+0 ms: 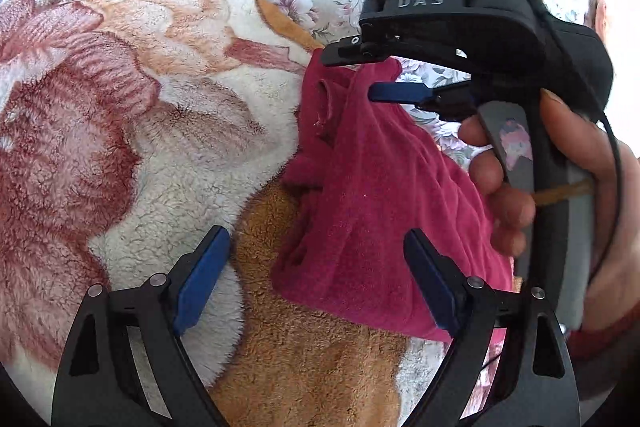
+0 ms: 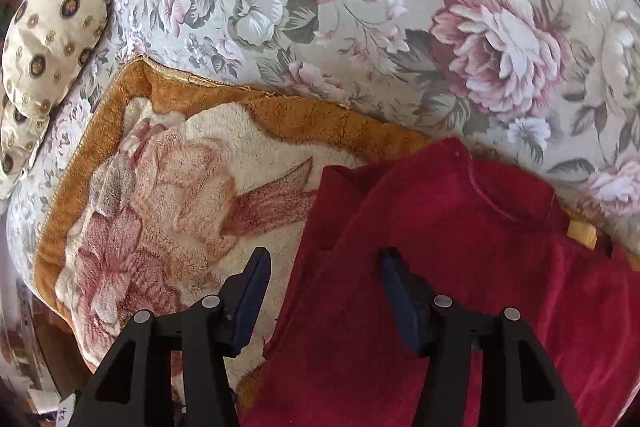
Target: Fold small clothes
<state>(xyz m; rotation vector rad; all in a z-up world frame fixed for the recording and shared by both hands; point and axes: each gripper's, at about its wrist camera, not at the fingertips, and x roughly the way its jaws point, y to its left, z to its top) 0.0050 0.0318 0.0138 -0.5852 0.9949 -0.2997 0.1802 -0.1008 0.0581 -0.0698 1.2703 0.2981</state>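
Observation:
A small dark red garment (image 1: 372,195) lies bunched on a fleece blanket (image 1: 132,115). My left gripper (image 1: 316,279) is open, its fingers straddling the garment's near left edge just above it. My right gripper (image 1: 364,75) shows in the left wrist view, held by a hand, its jaws apart around the garment's far upper edge. In the right wrist view the red garment (image 2: 460,267) lies spread under my right gripper (image 2: 324,299), which is open, with its right finger over the cloth. An orange tag (image 2: 582,233) shows at the garment's right side.
The fleece blanket (image 2: 180,187), brown-bordered with a pink flower print, lies on a floral bedspread (image 2: 360,7). A cream patterned pillow (image 2: 52,35) sits at the far left. The hand (image 1: 512,195) holding the right gripper is close to the garment's right side.

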